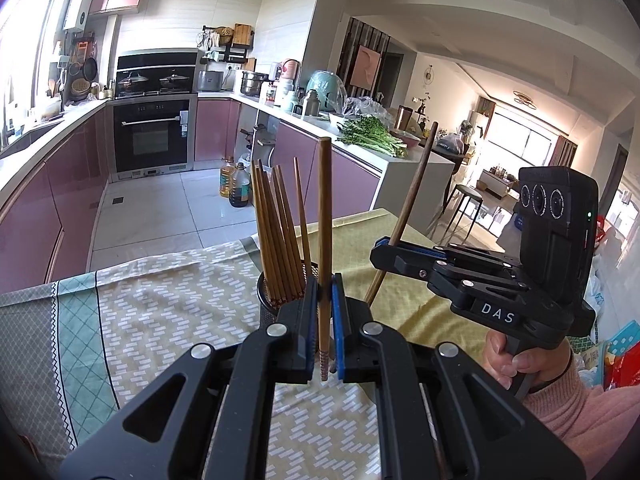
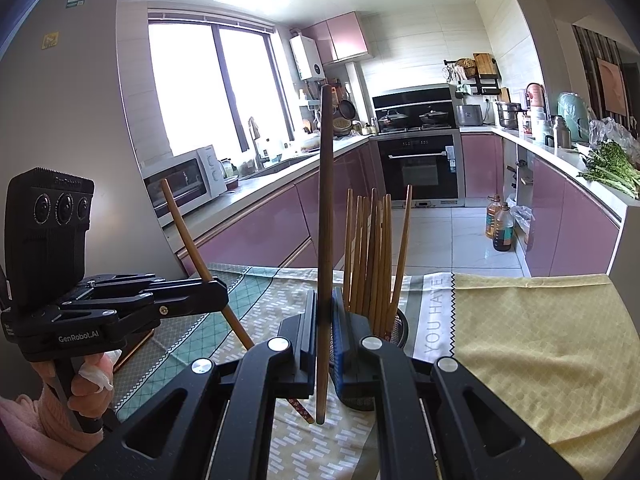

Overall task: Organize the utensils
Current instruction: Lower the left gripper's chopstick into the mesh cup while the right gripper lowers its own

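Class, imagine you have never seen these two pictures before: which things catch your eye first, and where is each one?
Each gripper is clamped on a single upright chopstick: the left gripper holds its chopstick at the centre of its own view, and the right gripper holds the other chopstick likewise. Just behind them a mesh holder full of chopsticks stands on the patterned tablecloth, with a pink kitchen beyond.

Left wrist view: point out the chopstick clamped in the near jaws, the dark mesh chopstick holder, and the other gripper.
Brown wooden chopstick [image 1: 325, 216], left wrist view, mid shaft.
Dark mesh chopstick holder [image 1: 267, 303], left wrist view, left wall.
Right gripper [image 1: 383, 249], left wrist view, fingertip end.
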